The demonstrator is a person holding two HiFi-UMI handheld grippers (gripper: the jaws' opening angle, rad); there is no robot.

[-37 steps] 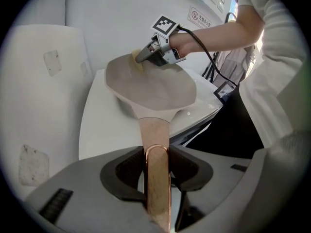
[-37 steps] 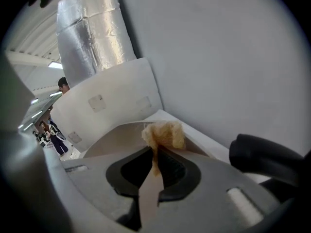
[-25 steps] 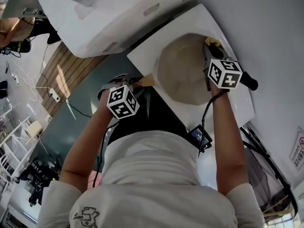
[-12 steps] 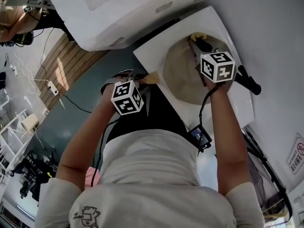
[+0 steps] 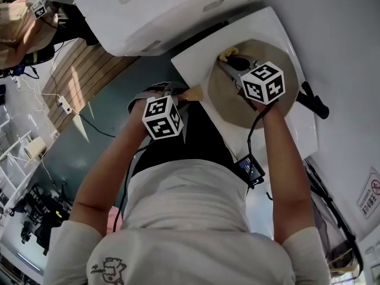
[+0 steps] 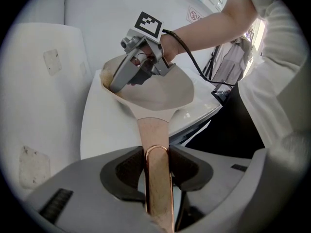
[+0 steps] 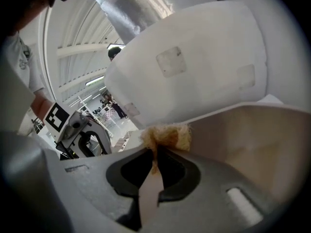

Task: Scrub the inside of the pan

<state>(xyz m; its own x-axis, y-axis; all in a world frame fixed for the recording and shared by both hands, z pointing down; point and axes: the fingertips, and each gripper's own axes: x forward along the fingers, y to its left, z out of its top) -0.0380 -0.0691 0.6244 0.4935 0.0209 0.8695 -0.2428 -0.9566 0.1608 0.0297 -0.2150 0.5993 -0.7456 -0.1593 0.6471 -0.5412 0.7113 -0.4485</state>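
Observation:
A beige pan [image 5: 279, 108] sits on a white table [image 5: 193, 61]. Its copper-coloured handle [image 6: 154, 144] runs between the pads of my left gripper [image 6: 156, 166], which is shut on it; in the head view this gripper [image 5: 181, 98] is at the table's near-left edge. My right gripper [image 5: 230, 63] reaches into the pan at its far-left side, shut on a yellowish fibrous sponge [image 7: 167, 136]. The sponge [image 5: 225, 54] lies against the pan's inner wall [image 7: 252, 140] near the rim. From the left gripper view the right gripper [image 6: 111, 85] slants down into the pan [image 6: 165, 93].
A large white housing [image 5: 160, 10] overhangs the table's far-left side. A black handle-like object [image 5: 313, 101] lies right of the pan. A small black device [image 5: 250, 170] hangs at the person's waist. Left of the table are grey floor, wooden planks and cables [image 5: 62, 105].
My right gripper has swept the sponge leftward along the pan's far side, from the right rim to the left rim, and turned. The left gripper has kept its hold on the handle.

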